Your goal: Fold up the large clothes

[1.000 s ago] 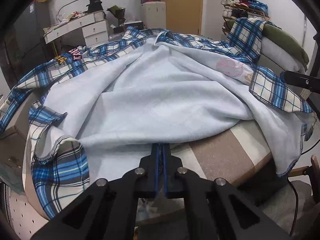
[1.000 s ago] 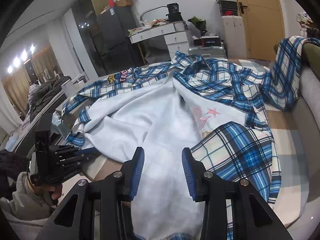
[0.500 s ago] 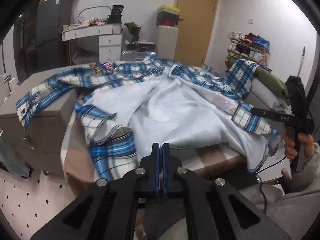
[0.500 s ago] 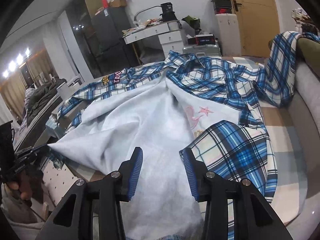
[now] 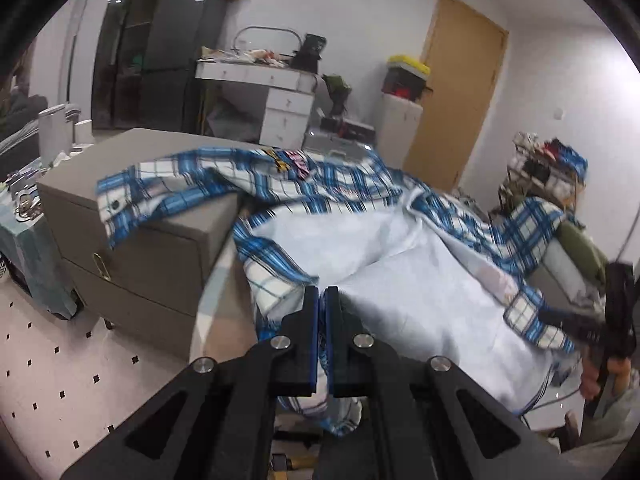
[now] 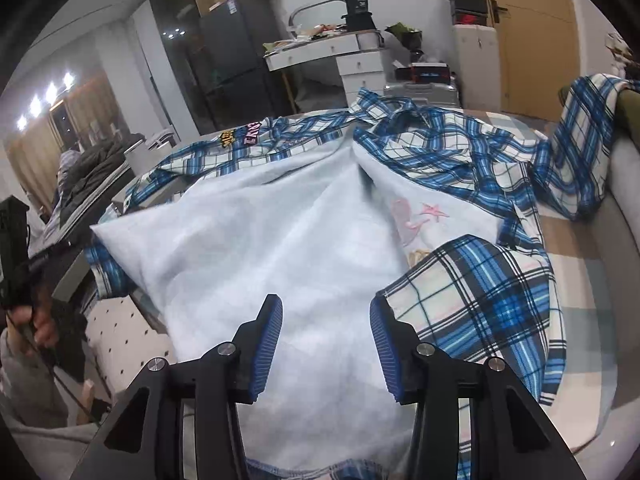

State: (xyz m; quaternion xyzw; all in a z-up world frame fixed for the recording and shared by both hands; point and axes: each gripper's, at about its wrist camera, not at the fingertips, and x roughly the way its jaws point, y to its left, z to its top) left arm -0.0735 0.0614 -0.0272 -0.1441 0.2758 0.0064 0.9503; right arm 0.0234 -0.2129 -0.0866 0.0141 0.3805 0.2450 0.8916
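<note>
A large blue-and-white plaid garment [image 5: 340, 184] lies spread inside out, its pale lining [image 6: 280, 248] facing up with a pink print. My left gripper [image 5: 322, 296] is shut on the garment's near edge. Plaid hem hangs under its jaws, and in the right wrist view one lining corner [image 6: 98, 232] is drawn out in a point toward it. My right gripper [image 6: 326, 320] hovers over the lining at the front edge. Its jaws are opening, with cloth below them and nothing pinched. A folded-over plaid flap [image 6: 492, 304] touches its right finger.
A grey drawer cabinet [image 5: 132, 248] stands left of the striped bed surface [image 6: 580, 280], with one sleeve draped over it. Behind are a white desk [image 5: 280, 92], a dark cabinet [image 5: 168, 60] and a wooden door [image 5: 456, 92]. A grey cushion [image 6: 624, 208] borders the right side. Tiled floor [image 5: 60, 380] lies at the left.
My left gripper has drawn back, leftward and upward while rolling, pulling the lining's edge out with it. The right gripper stayed put and its jaws widened.
</note>
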